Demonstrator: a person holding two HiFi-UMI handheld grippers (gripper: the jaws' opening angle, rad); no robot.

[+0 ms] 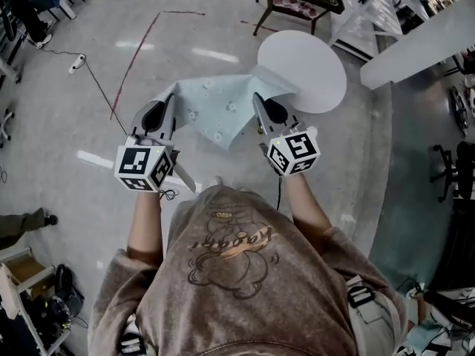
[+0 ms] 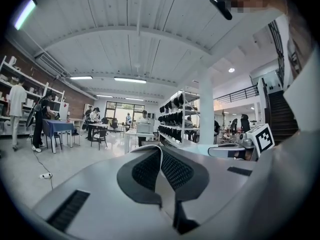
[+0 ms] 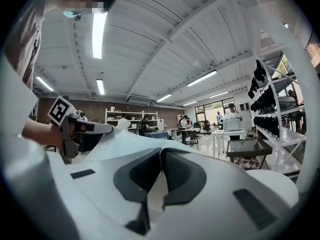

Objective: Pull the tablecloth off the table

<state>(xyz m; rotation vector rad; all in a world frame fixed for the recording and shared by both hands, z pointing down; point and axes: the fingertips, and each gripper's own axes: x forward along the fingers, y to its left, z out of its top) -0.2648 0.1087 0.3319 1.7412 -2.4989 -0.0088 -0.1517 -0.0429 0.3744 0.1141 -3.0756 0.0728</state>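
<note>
You are holding both tongs closed on the near edge of the pale blue tablecloth (image 1: pixel 215 111): the left gripper (image 1: pixel 170 97) is pinching one corner and the right gripper (image 1: pixel 257 96) the other. Each gripper view is showing a thin fold of fabric clamped between its jaws. The cloth is spreading out ahead of you, its long span running across from one gripper to the other. Most of it is hanging over the floor. Only its far right corner appears to be resting on the near rim of the round white table (image 1: pixel 315 73). That table is sitting ahead and to your right, so your right hand is the nearer one. Judging by this, the pull that is likely to free the last corner is one going back toward your body and leftward, away from the rim.
</note>
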